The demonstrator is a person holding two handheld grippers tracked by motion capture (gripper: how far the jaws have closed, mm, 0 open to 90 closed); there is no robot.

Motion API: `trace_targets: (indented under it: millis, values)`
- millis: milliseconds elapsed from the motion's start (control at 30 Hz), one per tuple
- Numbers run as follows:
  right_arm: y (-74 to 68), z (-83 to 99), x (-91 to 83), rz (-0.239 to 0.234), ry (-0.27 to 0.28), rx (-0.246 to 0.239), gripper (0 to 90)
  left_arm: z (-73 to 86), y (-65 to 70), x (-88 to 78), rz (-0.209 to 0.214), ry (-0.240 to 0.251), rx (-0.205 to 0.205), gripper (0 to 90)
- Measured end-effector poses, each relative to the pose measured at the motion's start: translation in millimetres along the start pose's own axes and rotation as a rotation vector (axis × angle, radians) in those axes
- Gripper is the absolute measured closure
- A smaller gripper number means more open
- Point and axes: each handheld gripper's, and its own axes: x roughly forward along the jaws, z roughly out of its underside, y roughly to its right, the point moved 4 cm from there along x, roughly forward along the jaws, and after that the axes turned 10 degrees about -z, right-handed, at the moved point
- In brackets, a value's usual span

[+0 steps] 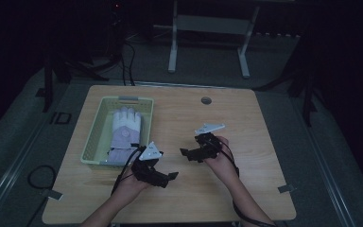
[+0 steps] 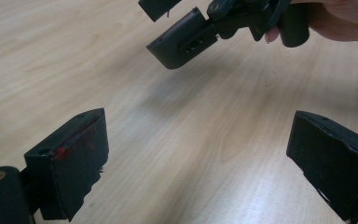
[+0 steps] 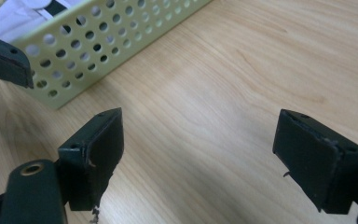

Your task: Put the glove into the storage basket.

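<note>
Gloves (image 1: 125, 128) lie inside the green basket (image 1: 92, 137) on the worktop's (image 1: 246, 123) left; left tongs (image 1: 171, 176) and right tongs (image 1: 185, 153) both gape empty, just beside the basket.

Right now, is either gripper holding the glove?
No. The glove lies in the basket, while the left gripper and right gripper hover open and empty over the table.

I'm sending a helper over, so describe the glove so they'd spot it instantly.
Start at the wooden table, then find the pale green perforated basket on its left side. The glove lies flat inside it, fingers pointing away from the person: white fingers, lilac palm.
</note>
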Motion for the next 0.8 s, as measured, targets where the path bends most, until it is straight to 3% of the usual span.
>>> trace_targets:
  millis: [267,433,800]
  values:
    - [8.2,23.6,-3.8,0.010,-0.008,-0.001,15.3,10.9,12.6,15.5,0.024,-0.007,0.028,5.7]
    - [12.9,38.0,-6.3,0.012,-0.005,-0.003,15.1,18.3,20.0,24.4,0.030,-0.012,0.069,5.7]
    - [18.2,67.5,-7.4,0.022,-0.008,-0.014,14.4,34.5,29.4,37.9,0.046,-0.020,0.065,6.1]
